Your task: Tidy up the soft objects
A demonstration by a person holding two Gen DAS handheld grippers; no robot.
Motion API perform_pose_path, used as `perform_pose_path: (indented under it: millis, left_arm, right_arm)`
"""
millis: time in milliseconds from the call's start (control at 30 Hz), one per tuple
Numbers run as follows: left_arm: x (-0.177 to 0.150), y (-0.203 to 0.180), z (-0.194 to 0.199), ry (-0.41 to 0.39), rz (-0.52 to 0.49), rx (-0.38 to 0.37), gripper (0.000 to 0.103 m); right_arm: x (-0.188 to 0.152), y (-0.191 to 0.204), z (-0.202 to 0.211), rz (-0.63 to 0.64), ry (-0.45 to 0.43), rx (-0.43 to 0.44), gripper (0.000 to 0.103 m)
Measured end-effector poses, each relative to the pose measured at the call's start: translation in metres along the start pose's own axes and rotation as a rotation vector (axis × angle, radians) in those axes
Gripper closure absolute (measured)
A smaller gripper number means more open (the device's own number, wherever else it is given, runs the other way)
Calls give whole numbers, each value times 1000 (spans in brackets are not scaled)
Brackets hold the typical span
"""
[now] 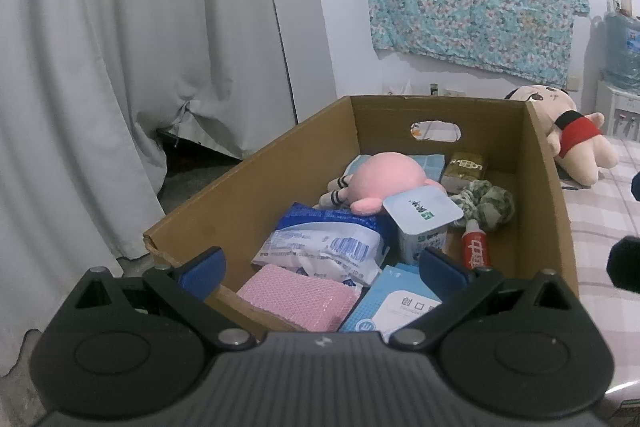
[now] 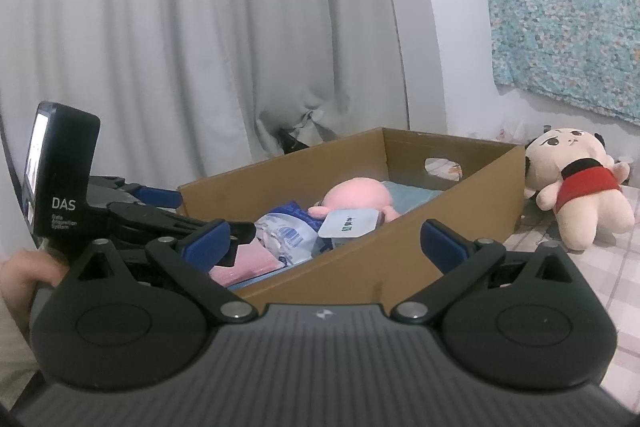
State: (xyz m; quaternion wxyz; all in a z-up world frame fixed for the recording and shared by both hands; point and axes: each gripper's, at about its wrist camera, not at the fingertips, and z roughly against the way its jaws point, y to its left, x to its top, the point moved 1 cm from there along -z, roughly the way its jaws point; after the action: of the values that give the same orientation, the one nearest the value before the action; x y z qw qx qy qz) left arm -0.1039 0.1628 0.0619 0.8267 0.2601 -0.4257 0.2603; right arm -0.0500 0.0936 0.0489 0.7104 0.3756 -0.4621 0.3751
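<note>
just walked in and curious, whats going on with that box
A person holds two hand-held grippers over a cardboard box on a bed. Both the left hand-held gripper and the right hand-held gripper are open and empty. A pink plush lies inside among packets; a red-shirted doll lies outside.

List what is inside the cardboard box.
Inside the cardboard box: pink plush, white tub, blue-white packet, pink sponge, toothpaste tube, green cloth. Whatever lies beneath them is covered.
</note>
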Motion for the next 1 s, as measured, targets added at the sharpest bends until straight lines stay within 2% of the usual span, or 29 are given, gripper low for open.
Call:
perform_pose_path:
  millis: [567,767,867,1000]
  left_arm:
    - [0,-4,2,-4,-8,9,0]
    - [-2,-1,1,0,-22,45,0]
    - [-3,6,1,5,10,35,0]
    - [-4,19,-2,19,87,-13,0]
  right_arm:
    - [1,-4,8,-32,-8,5,1]
    - [1,-2,5,-36,-3,13,1]
    - [0,-2,4,-38,-1,10,1]
    - [0,-1,3,-32,0,11,1]
